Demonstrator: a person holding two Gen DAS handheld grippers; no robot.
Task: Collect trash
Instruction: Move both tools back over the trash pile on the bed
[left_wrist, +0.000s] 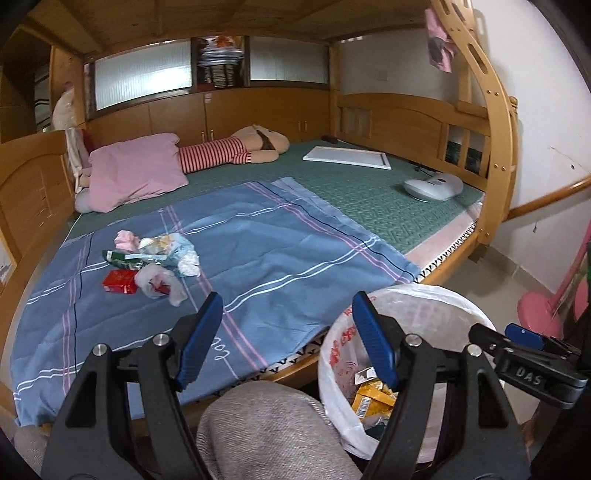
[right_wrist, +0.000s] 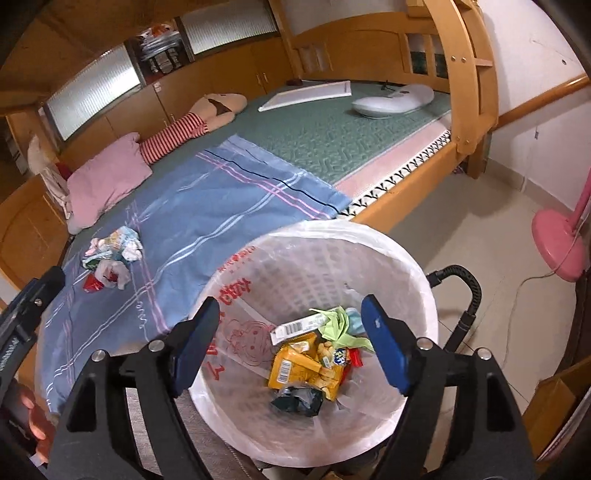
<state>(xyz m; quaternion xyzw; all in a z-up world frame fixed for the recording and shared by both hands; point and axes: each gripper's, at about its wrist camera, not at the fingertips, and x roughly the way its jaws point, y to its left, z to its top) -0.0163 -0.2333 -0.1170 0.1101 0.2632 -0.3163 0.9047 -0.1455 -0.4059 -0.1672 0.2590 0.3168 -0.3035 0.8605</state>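
A pile of trash (left_wrist: 155, 262) lies on the blue striped sheet (left_wrist: 258, 251) on the bed: a red packet (left_wrist: 120, 282), crumpled tissues and wrappers. It also shows in the right wrist view (right_wrist: 112, 254). A white bin (right_wrist: 369, 266) lined with a plastic bag stands beside the bed and holds yellow wrappers (right_wrist: 306, 365), a green scrap and a dark packet. My left gripper (left_wrist: 288, 332) is open and empty over the bed's near edge. My right gripper (right_wrist: 291, 343) is open and empty above the bin's mouth.
A pink pillow (left_wrist: 136, 171), a striped doll (left_wrist: 236, 149), a white board (left_wrist: 347, 157) and a grey device (left_wrist: 432, 186) lie on the green mattress. A wooden bunk ladder (left_wrist: 495, 147) stands right. A pink fan base (right_wrist: 557, 243) sits on the floor.
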